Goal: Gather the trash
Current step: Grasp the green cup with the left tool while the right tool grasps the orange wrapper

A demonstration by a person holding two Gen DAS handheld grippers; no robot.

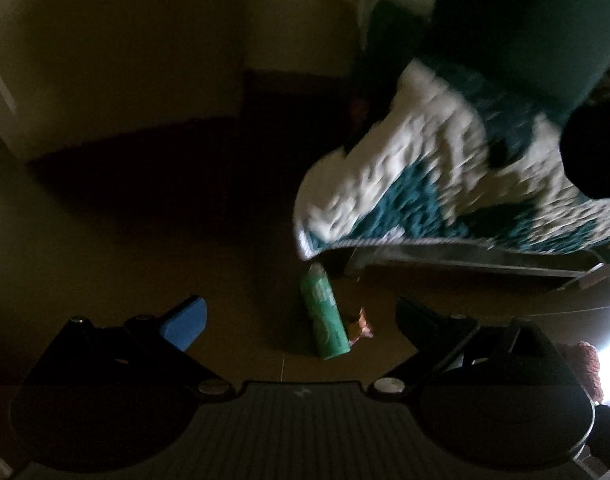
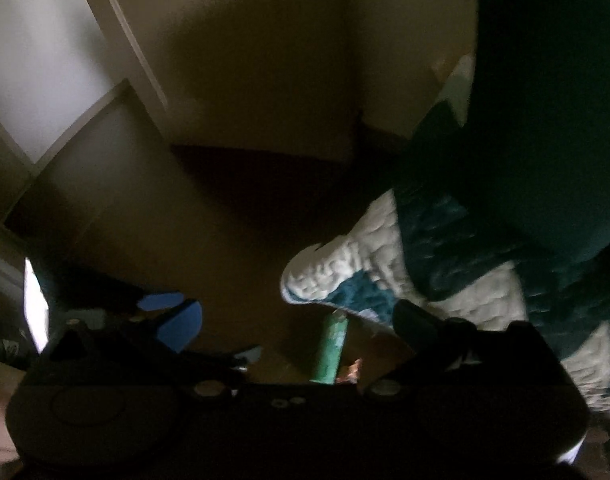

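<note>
A green can point(image 1: 325, 316) lies on its side on the brown floor, just under the edge of a bed quilt. A small orange wrapper point(image 1: 361, 326) lies against its right side. My left gripper point(image 1: 305, 320) hovers above them, open, with the can showing between its blue pad point(image 1: 185, 322) and its dark finger point(image 1: 425, 320); nothing is held. In the right wrist view the green can point(image 2: 332, 350) and the wrapper point(image 2: 351, 372) sit low in the gap of my right gripper point(image 2: 299, 328), which is also open and holds nothing.
A white and teal quilt point(image 1: 425, 180) hangs over a metal bed rail point(image 1: 465, 260) on the right. A beige wall point(image 1: 145, 60) and dark baseboard close the far side. A pale door frame point(image 2: 117, 40) stands at the left. The room is dim and both views are blurred.
</note>
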